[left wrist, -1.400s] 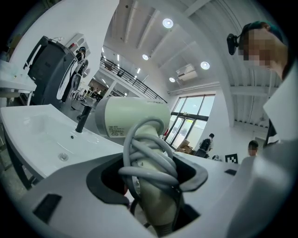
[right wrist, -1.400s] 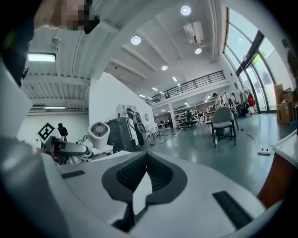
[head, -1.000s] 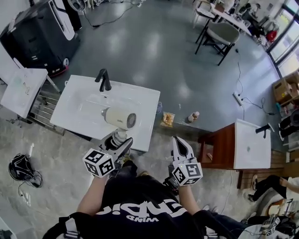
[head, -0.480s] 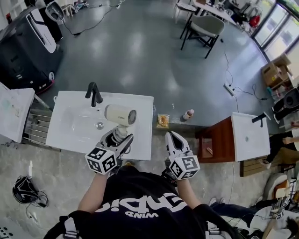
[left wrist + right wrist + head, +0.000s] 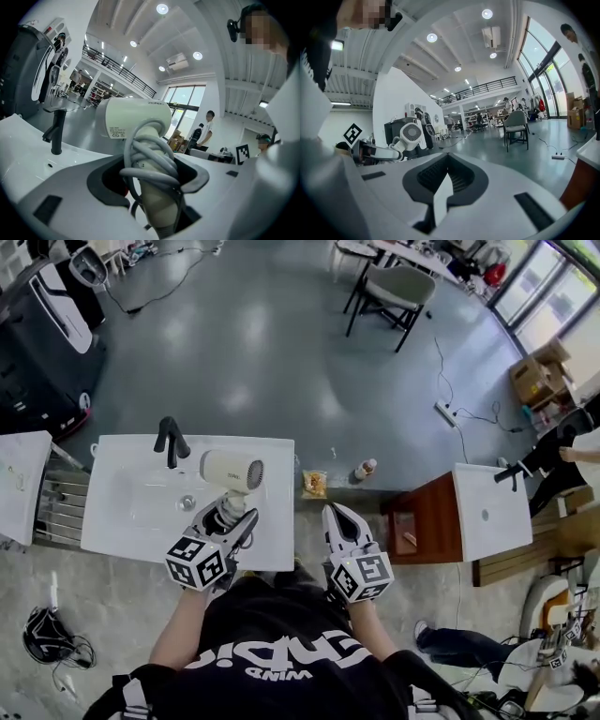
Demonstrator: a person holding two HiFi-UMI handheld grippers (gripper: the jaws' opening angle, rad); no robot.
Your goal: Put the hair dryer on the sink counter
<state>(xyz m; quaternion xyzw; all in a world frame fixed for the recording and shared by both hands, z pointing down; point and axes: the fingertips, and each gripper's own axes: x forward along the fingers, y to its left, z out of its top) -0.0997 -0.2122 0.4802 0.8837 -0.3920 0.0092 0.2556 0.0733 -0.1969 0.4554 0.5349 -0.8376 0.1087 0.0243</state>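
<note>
The sink counter [image 5: 122, 531] had squared up in the head view over the last second. It had sat skewed before and now lay straight ahead of the person, with the front edge close to both hands. So the carry looked all but done, with lowering and letting go still to come.

The left gripper [image 5: 228, 515] had kept the same wide hold throughout: its jaws stood well apart but clamped on the handle of the hair dryer [image 5: 232, 471]. The dryer was over the right half of the counter, right of the drain and in front of the black faucet [image 5: 170, 440]. It seemed to be held above the counter rather than resting on it, though no view showed the gap plainly. The right gripper [image 5: 336, 514] hung off the counter's right front corner, its jaws closed together on nothing.

The dryer [image 5: 136, 119] was cream-coloured, with a short stubby barrel lying level on an upright handle and its grille end turned to the person's right. A grey cord [image 5: 150, 161] was wound in several loops round the handle, and the jaws gripped over it. A small printed label showed on the barrel's side, too small to read.
</note>
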